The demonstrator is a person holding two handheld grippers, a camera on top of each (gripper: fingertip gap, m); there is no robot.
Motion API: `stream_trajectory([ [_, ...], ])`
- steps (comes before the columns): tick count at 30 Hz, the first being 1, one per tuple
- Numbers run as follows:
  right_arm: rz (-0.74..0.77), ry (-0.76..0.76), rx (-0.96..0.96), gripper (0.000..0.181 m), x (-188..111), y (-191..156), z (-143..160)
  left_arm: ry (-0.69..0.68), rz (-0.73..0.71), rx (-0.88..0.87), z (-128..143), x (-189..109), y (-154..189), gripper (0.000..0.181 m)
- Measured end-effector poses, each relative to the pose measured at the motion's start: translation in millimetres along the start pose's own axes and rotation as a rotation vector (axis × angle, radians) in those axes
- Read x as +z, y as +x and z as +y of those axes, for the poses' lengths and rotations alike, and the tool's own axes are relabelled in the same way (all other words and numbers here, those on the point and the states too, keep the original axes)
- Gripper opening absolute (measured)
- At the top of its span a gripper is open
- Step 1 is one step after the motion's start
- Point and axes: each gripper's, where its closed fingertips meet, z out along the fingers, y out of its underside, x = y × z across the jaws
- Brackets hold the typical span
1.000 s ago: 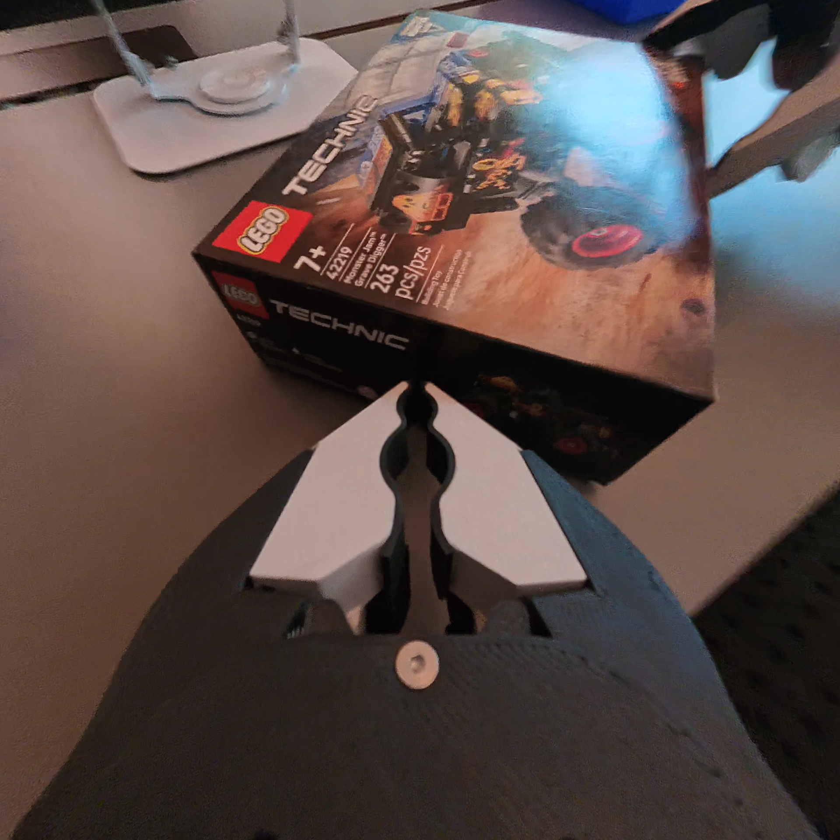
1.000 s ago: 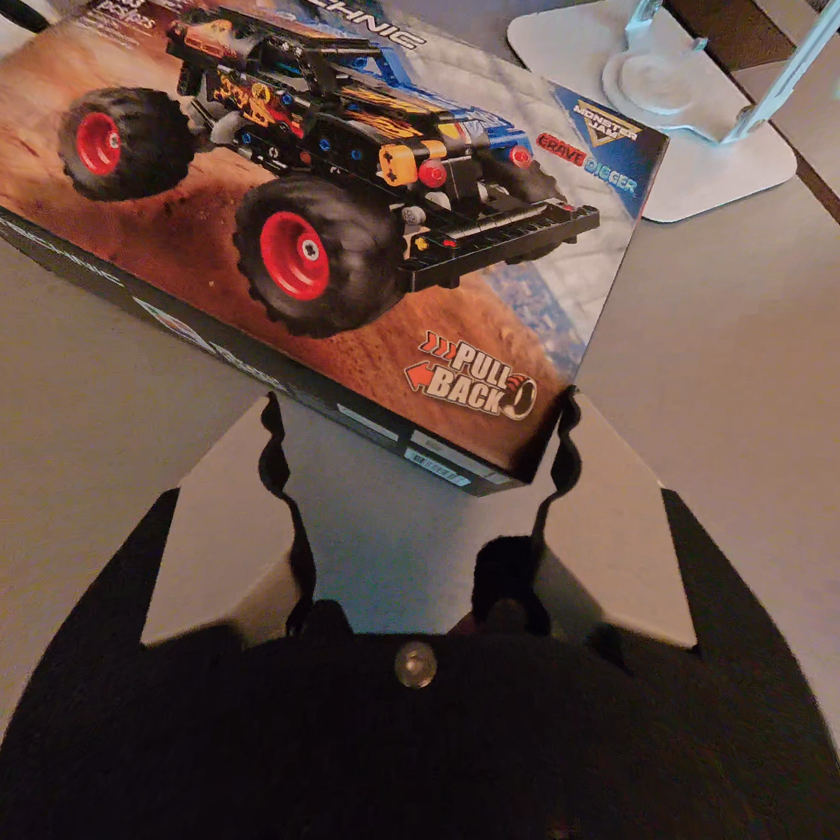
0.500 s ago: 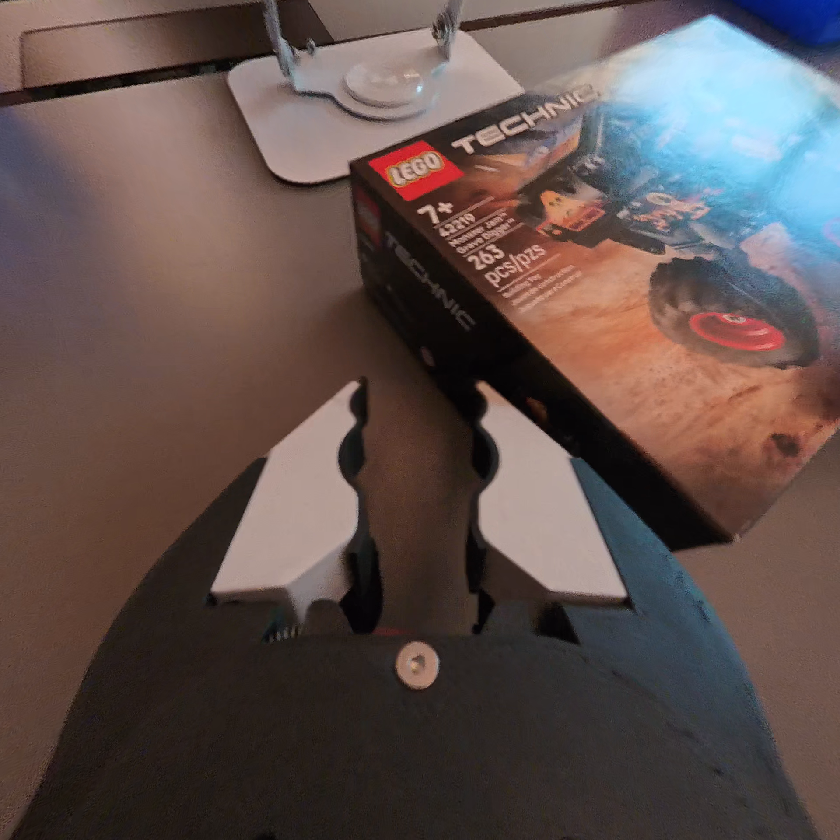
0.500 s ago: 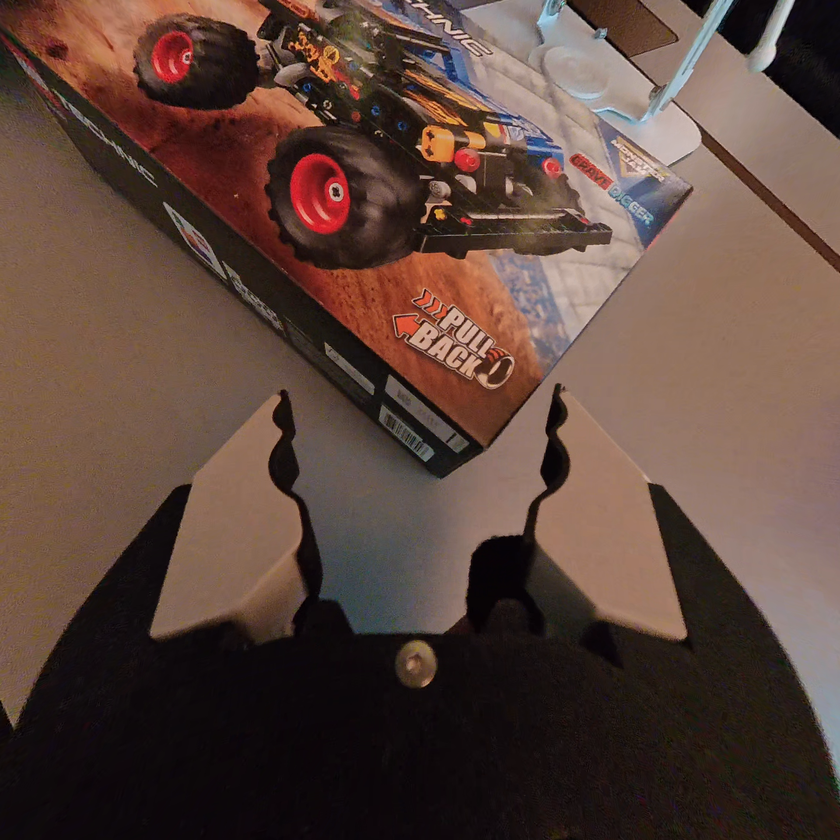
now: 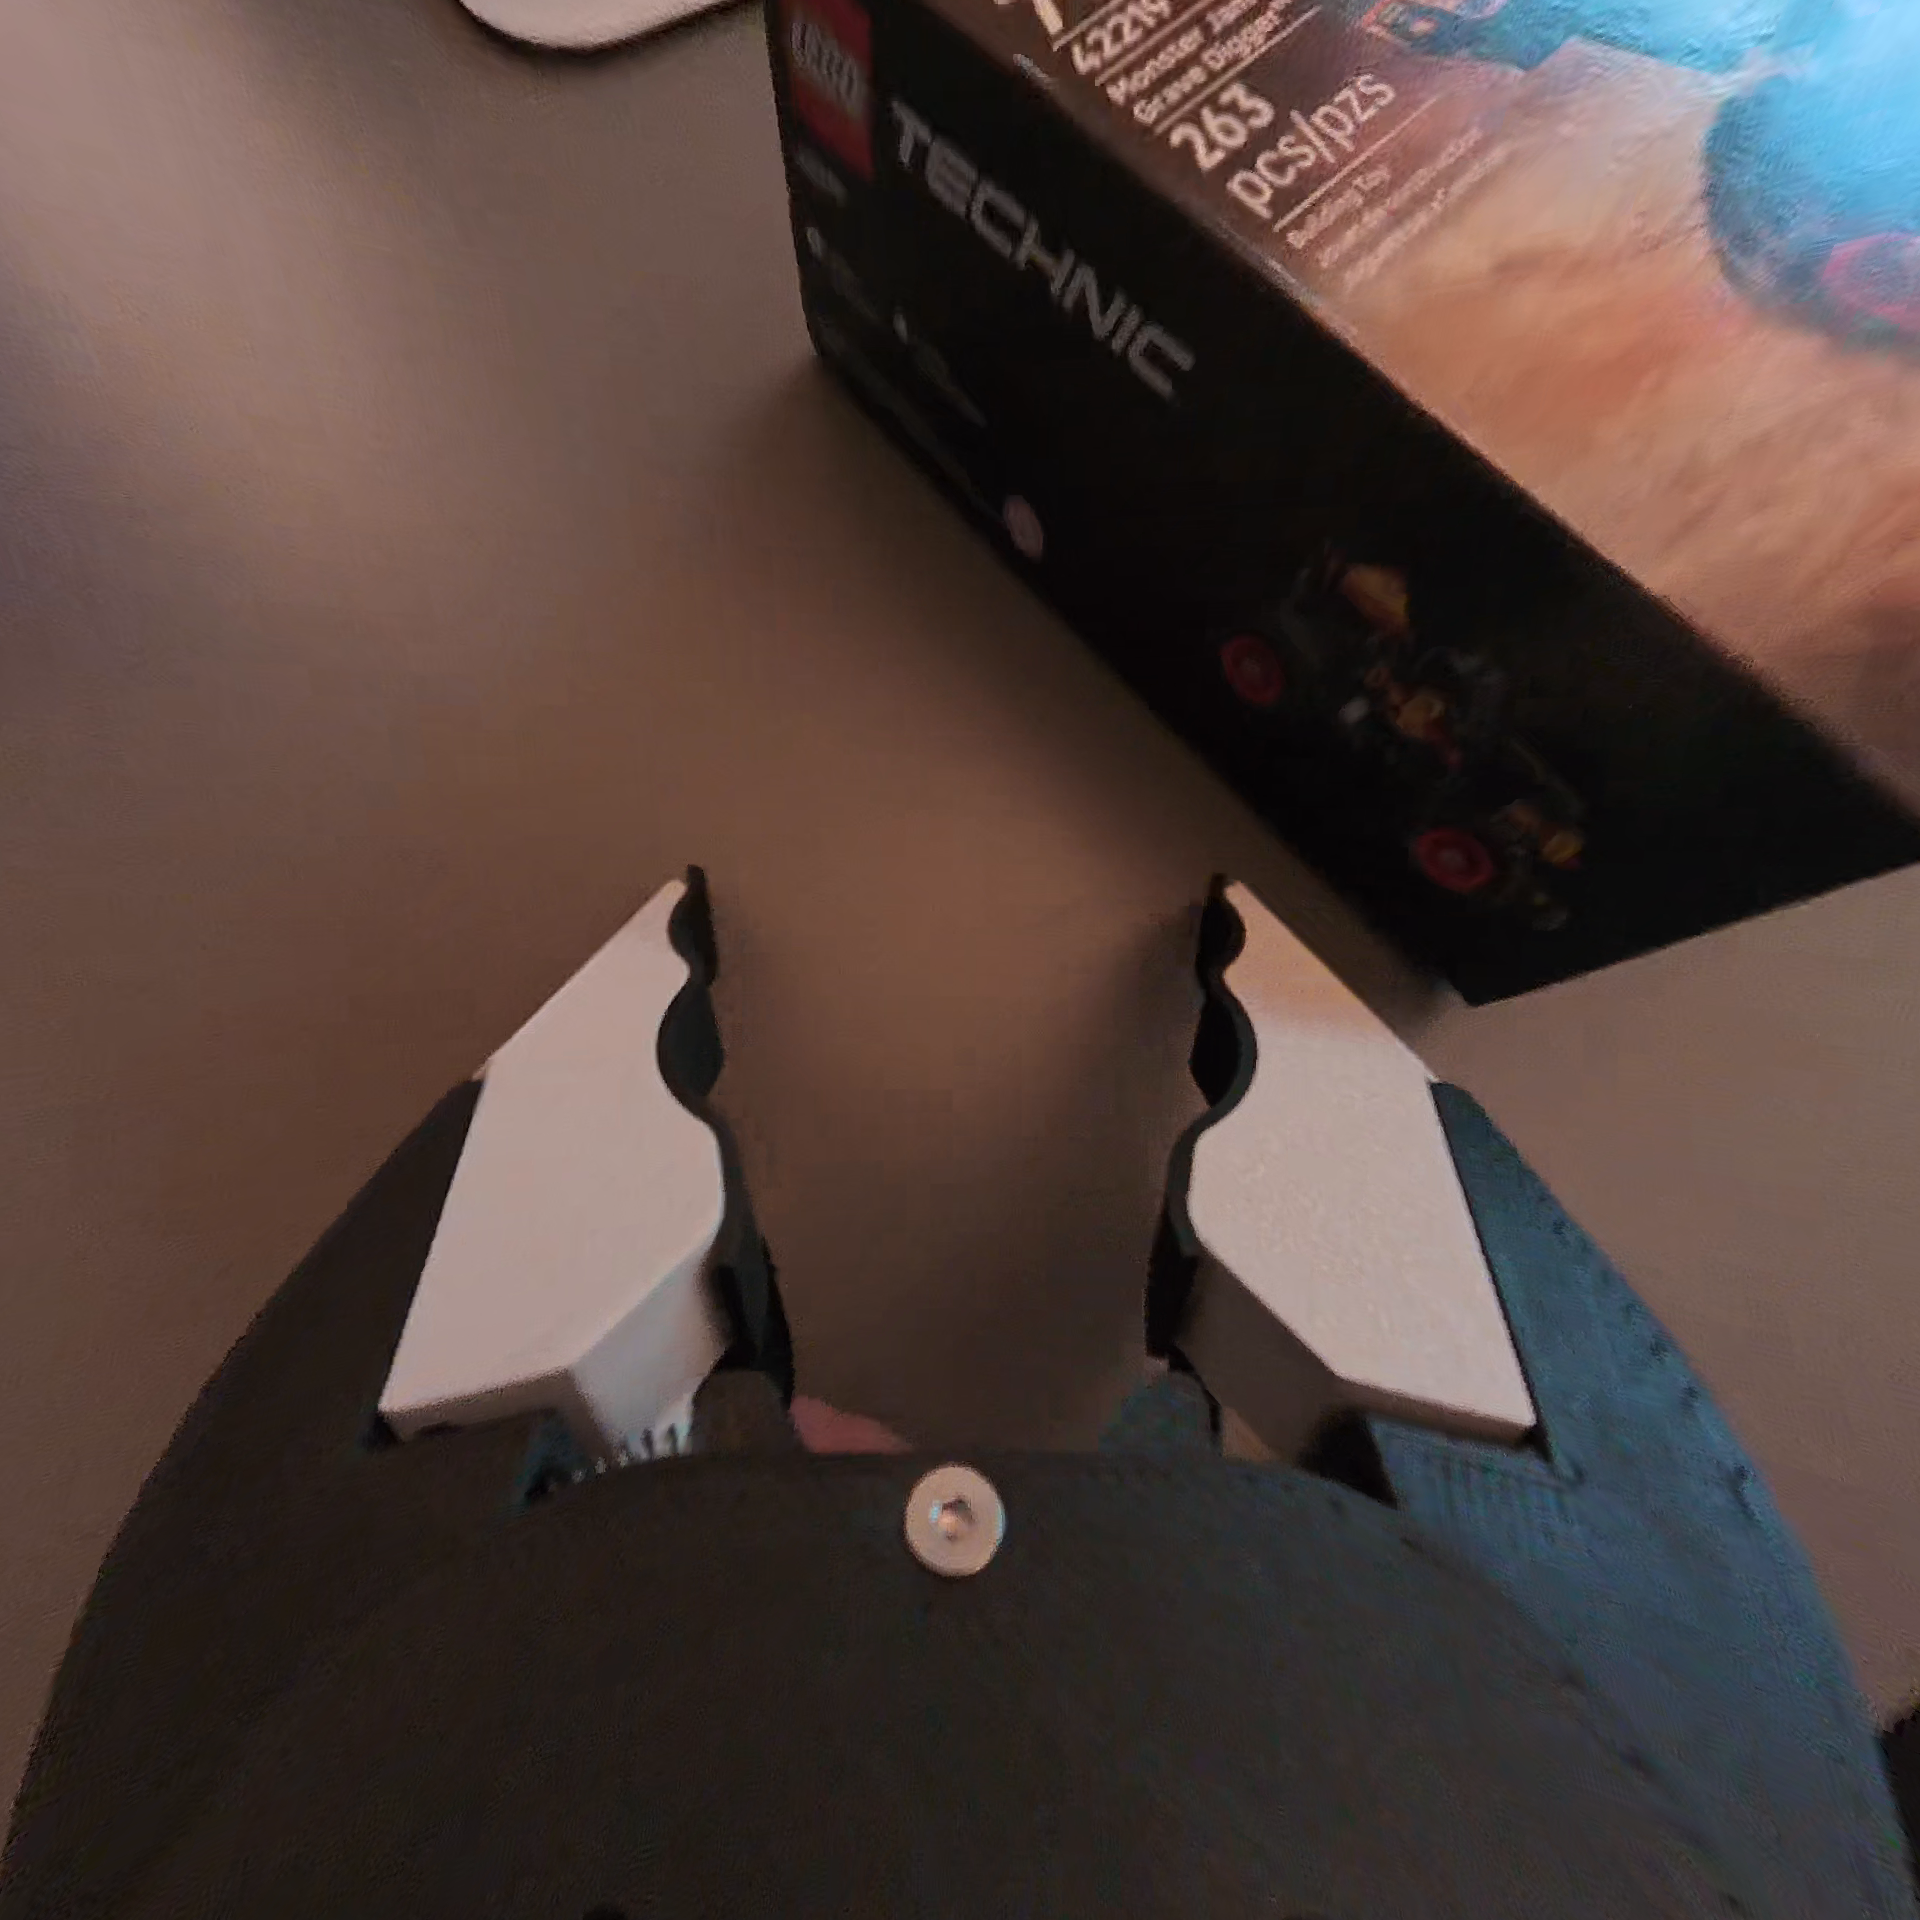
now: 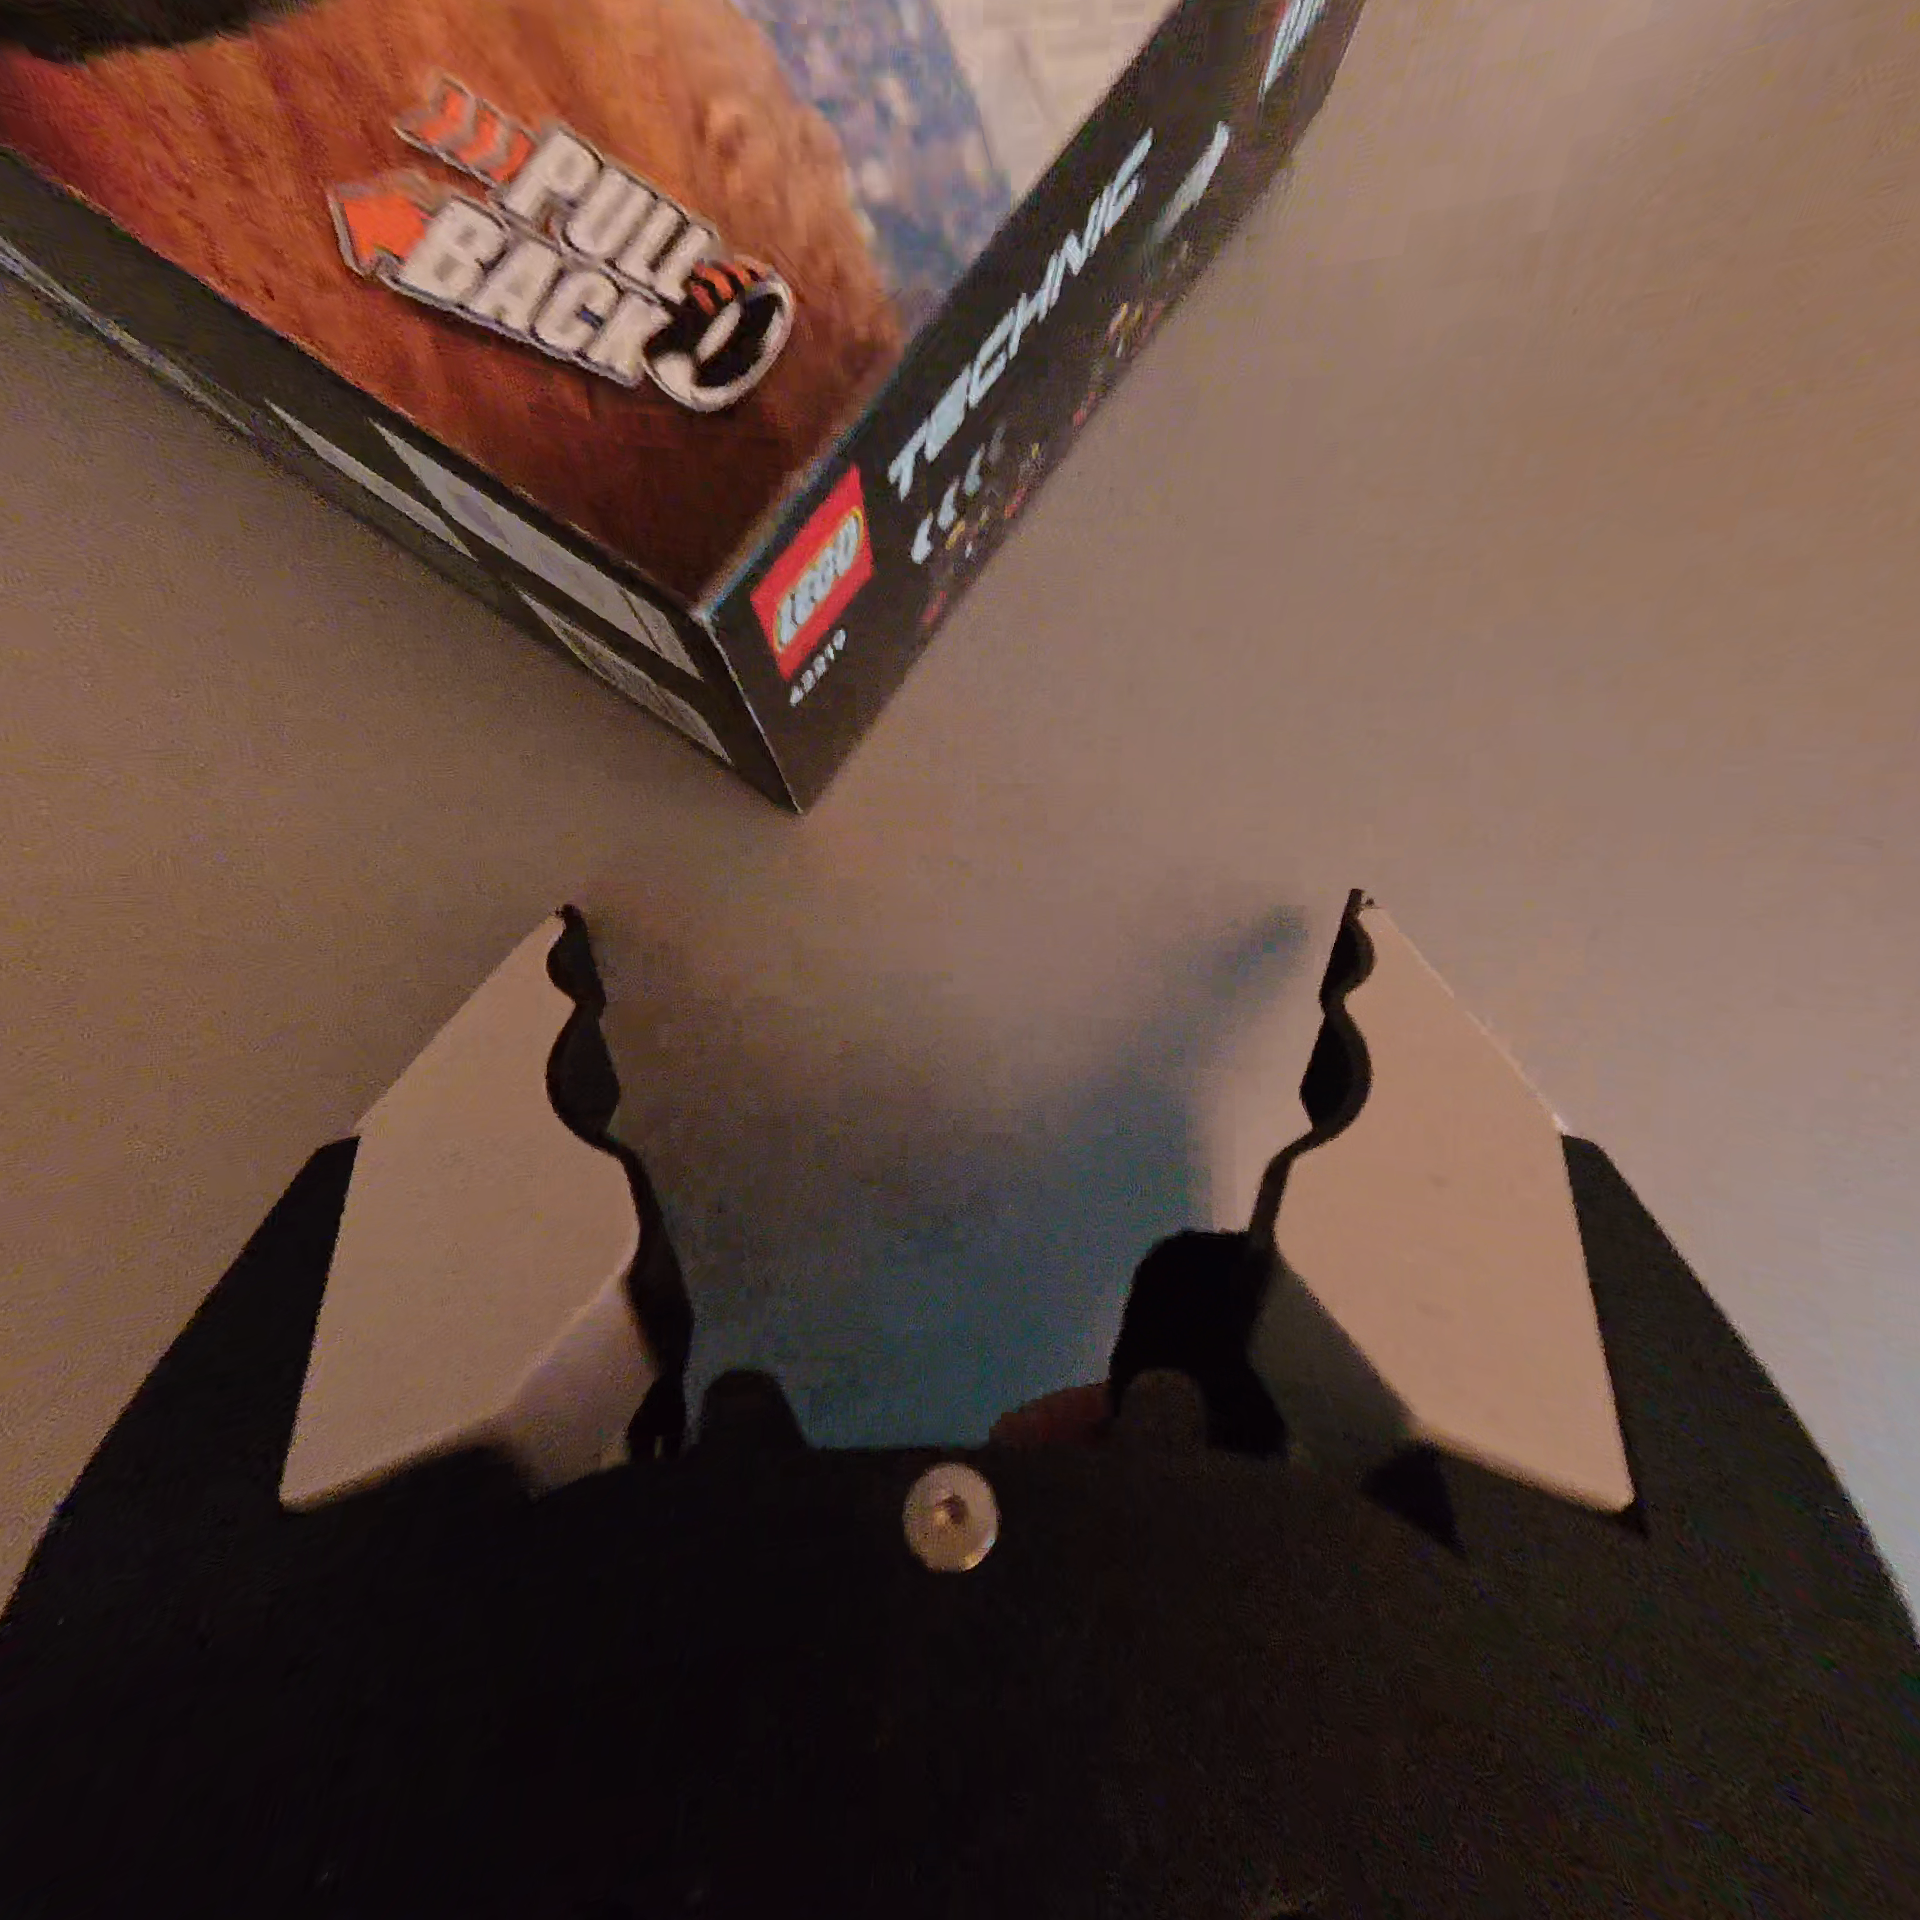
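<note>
A black toy-kit box (image 5: 1299, 468) with a monster-truck picture lies flat on the grey table (image 5: 364, 468). In the left wrist view its long black side runs across the upper right. My left gripper (image 5: 956, 894) is open and empty, low over the table just left of the box; its right fingertip (image 5: 1231, 914) is close to the box's side. In the right wrist view a corner of the box (image 6: 727, 468) points toward my right gripper (image 6: 961, 909), which is open and empty, a short way back from that corner.
A white stand base (image 5: 582, 16) shows at the top edge of the left wrist view, beyond the box. Bare grey table (image 6: 1507, 520) lies right of the box in the right wrist view.
My left gripper has opened from shut to wide and dropped closer to the table beside the box. My right gripper stayed open and moved toward the box's corner, lower down.
</note>
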Motion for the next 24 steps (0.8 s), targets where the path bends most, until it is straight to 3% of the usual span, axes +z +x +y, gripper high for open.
stream_trajectory([
  [2, -0.042, 0.0, 0.053, 0.141, 5, 0, 5, -0.025, -0.037, 0.01, 0, 3, -2, 0.098],
  [11, 0.015, 0.044, 0.1, 0.131, -2, 19, 12, -0.021, -0.157, -0.097, 2, 1, -18, 0.103],
  [13, 0.039, 0.024, 0.126, 0.138, -2, 24, 14, -0.021, -0.181, -0.123, 4, 0, -23, 0.112],
  [15, 0.064, 0.048, 0.155, 0.135, -2, 29, 14, 0.018, -0.195, -0.121, 5, -1, -24, 0.115],
  [18, 0.076, 0.056, 0.168, 0.133, -2, 31, 13, 0.022, -0.303, -0.141, 12, -11, -33, 0.135],
  [20, 0.076, 0.056, 0.167, 0.134, -1, 31, 13, 0.031, -0.31, -0.114, 13, -16, -29, 0.13],
  [24, 0.076, 0.057, 0.168, 0.134, -1, 31, 13, 0.017, -0.319, -0.168, 21, -19, -33, 0.136],
])
